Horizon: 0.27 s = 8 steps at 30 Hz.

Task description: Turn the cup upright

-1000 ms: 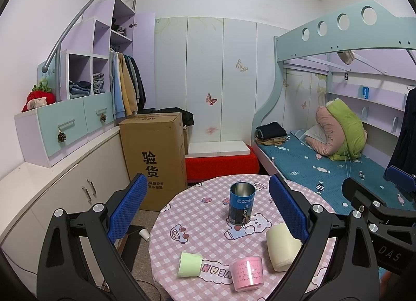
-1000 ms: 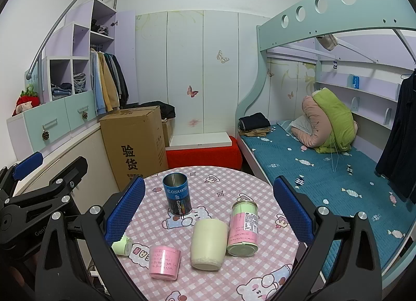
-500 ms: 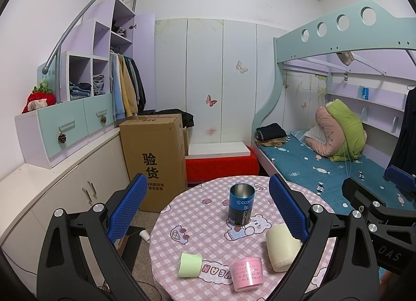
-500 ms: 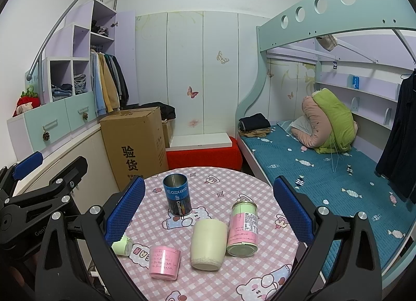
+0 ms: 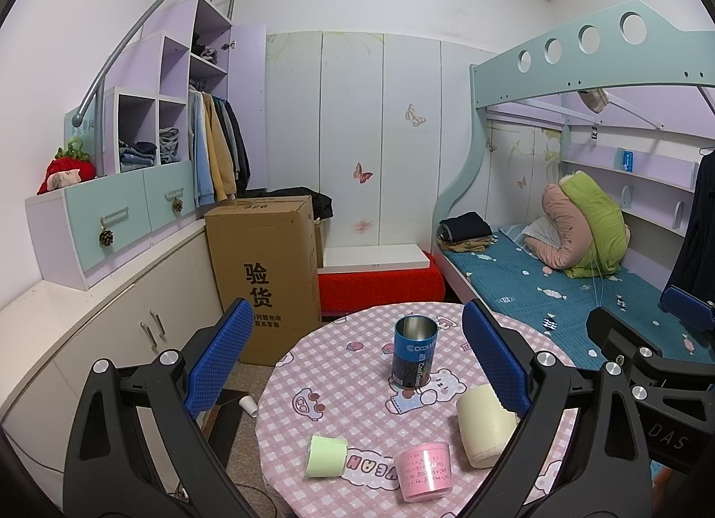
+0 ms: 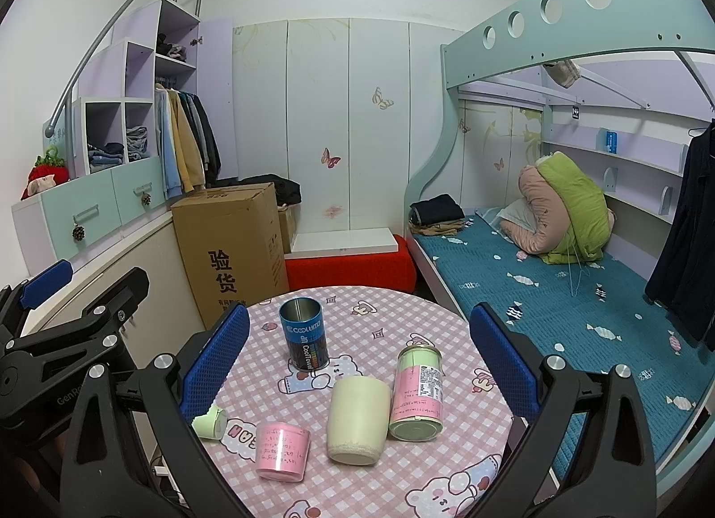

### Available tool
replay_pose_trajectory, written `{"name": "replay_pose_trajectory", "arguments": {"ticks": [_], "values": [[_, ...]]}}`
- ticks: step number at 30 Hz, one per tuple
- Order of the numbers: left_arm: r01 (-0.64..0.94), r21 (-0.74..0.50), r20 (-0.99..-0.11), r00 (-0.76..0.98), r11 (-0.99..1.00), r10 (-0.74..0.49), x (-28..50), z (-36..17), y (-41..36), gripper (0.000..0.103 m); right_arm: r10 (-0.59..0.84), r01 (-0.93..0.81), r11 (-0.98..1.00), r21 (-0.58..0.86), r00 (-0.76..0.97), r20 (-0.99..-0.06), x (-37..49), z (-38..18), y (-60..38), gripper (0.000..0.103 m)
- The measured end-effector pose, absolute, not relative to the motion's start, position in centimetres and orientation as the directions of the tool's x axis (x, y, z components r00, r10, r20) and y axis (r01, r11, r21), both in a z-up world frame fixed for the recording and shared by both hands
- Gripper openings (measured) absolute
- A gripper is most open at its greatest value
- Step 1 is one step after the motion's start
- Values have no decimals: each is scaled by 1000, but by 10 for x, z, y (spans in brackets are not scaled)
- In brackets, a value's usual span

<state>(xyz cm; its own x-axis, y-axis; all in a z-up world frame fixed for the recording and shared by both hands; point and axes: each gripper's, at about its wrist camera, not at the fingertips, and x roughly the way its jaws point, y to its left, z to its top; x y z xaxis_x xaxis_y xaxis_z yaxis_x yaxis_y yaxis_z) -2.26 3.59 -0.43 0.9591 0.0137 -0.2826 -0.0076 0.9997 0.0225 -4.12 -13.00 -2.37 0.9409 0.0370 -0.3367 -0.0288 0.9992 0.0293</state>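
A cream cup (image 6: 357, 417) stands upside down on the round table (image 6: 393, 317); it also shows in the left wrist view (image 5: 485, 426), partly behind a finger. A pink cup (image 6: 281, 451) (image 5: 424, 469) is upside down near the front. A small green cup (image 5: 325, 455) (image 6: 209, 422) lies on its side at the left. My left gripper (image 5: 357, 352) and right gripper (image 6: 357, 357) are both open, empty, held above the table's near side.
A blue tin (image 6: 304, 339) stands open-side up mid-table. A pink-green can (image 6: 418, 388) stands right of the cream cup. A cardboard box (image 6: 232, 250) and cabinets are left, a bunk bed (image 6: 558, 285) right, a red bench (image 6: 353, 267) behind.
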Motion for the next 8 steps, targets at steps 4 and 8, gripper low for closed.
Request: {"name": "replay_pose_trajectory", "arguments": {"ticks": [4,8], "values": [[-3,18,-284,959,1000,8,-24,-4,35,95,35,-27,999,29,941,-335,-41,-24,-130,95],[-3,18,-285,958,1000,8,-24,-4,35,95,34,-27,999,27,942,-334,-42,-24,-129,95]]}}
